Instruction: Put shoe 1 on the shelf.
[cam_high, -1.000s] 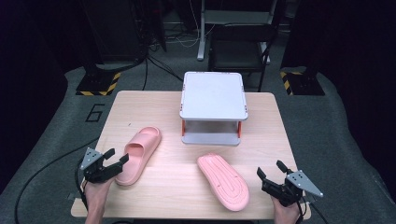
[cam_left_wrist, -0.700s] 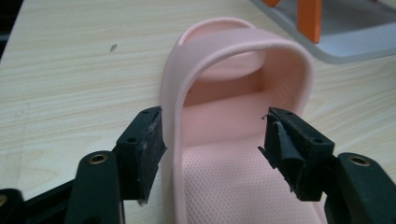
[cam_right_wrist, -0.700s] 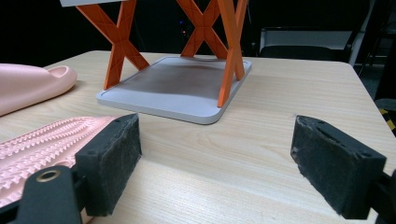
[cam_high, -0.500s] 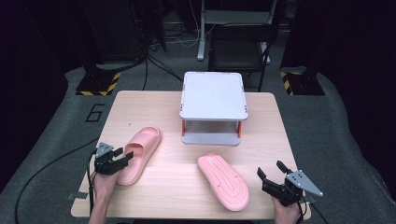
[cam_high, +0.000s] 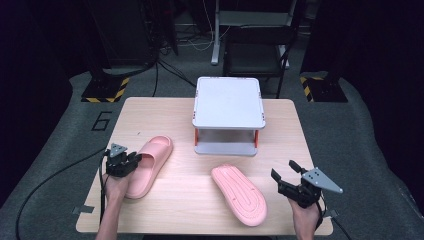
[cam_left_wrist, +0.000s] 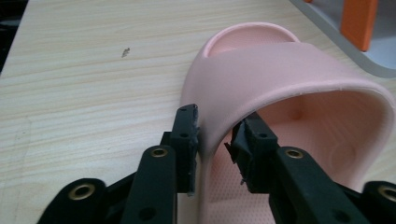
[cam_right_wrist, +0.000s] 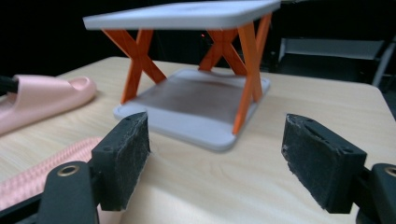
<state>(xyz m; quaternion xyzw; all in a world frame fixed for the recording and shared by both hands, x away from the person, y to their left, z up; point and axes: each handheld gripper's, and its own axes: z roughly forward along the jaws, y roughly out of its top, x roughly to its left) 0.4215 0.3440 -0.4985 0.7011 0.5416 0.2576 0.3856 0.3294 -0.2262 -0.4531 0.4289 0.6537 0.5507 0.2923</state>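
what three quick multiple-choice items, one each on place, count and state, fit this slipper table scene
1. Where is the upside-down slipper?
A. before the rack's front
B. on the rack's top
C. on the floor

2. How many pink slippers?
A. one
B. two
C. three

3. How does the left hand-held gripper stand?
A. wide open, apart
B. jaws astride the upright slipper strap
C. on the rack

Answers: 1 A, its ribbed sole lies on the table before the grey rack. 2 B, two show in the high view. 3 B, the strap wall runs between the just-closing jaws.

Matt pink rubbery slipper (cam_left_wrist: 280, 79), pale grained wood table (cam_high: 165, 112), smooth grey plastic shelf (cam_high: 228, 97) on glossy orange struts (cam_right_wrist: 247, 70), fuzzy black pads (cam_right_wrist: 128, 144)
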